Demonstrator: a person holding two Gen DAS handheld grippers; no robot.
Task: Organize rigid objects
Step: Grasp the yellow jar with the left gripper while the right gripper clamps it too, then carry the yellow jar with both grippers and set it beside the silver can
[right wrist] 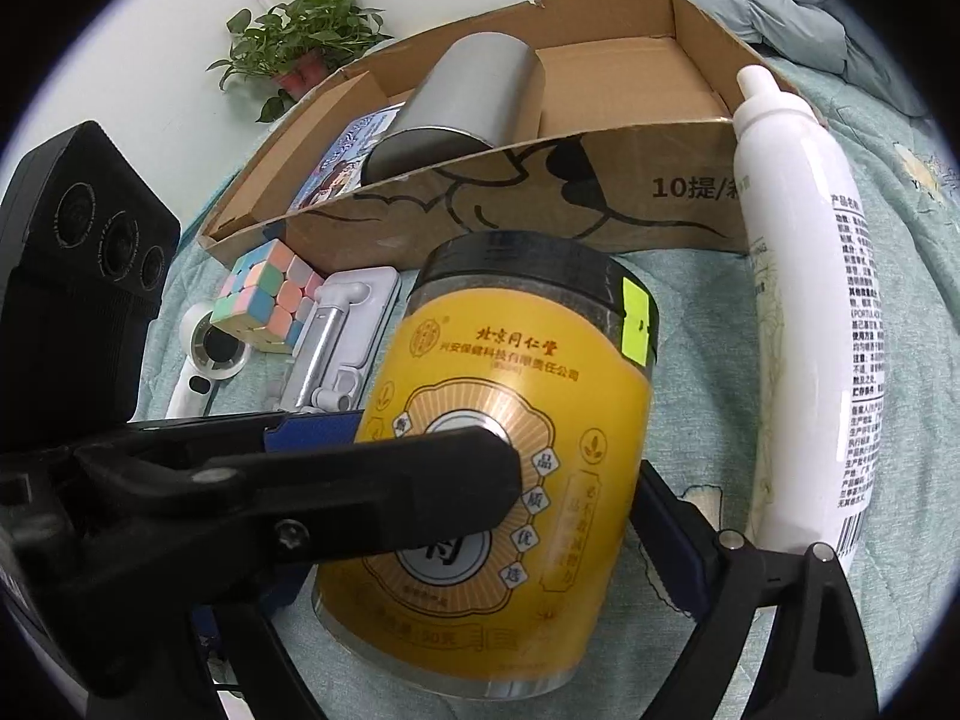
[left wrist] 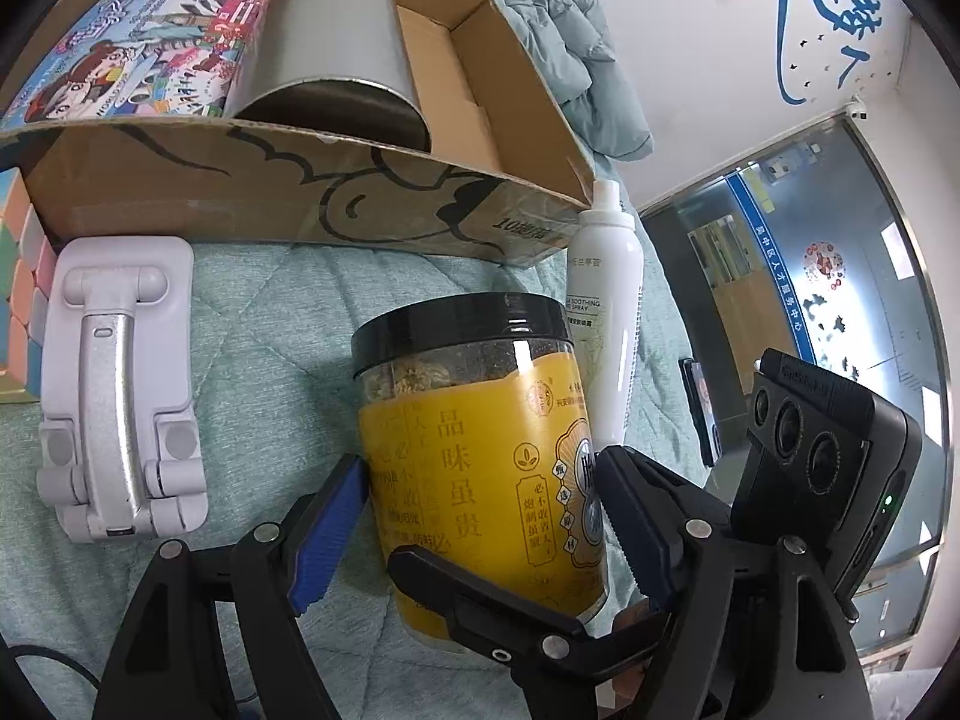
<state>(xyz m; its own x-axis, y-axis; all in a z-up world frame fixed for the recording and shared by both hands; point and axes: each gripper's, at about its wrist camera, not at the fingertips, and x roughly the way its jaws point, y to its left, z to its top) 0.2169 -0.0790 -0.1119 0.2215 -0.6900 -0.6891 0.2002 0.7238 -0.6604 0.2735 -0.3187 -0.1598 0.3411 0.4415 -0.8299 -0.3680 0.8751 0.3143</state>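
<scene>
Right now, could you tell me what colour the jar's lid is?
Black; the jar has its lid clearest in the left wrist view.

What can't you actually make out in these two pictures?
- Jar base: both views, hidden by the black tool arms.
- Whether either tool grips the jar: contact unclear in both views.
- Cube: left view, cut off by the edge.
- Box floor: partly hidden by the grey can and box wall.
- White bottle small print: right view, too small.

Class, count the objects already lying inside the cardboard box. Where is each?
2. A picture book lies flat at the cardboard box's left end; a grey metal cylinder lies on its side beside it. More may be hidden.
</scene>
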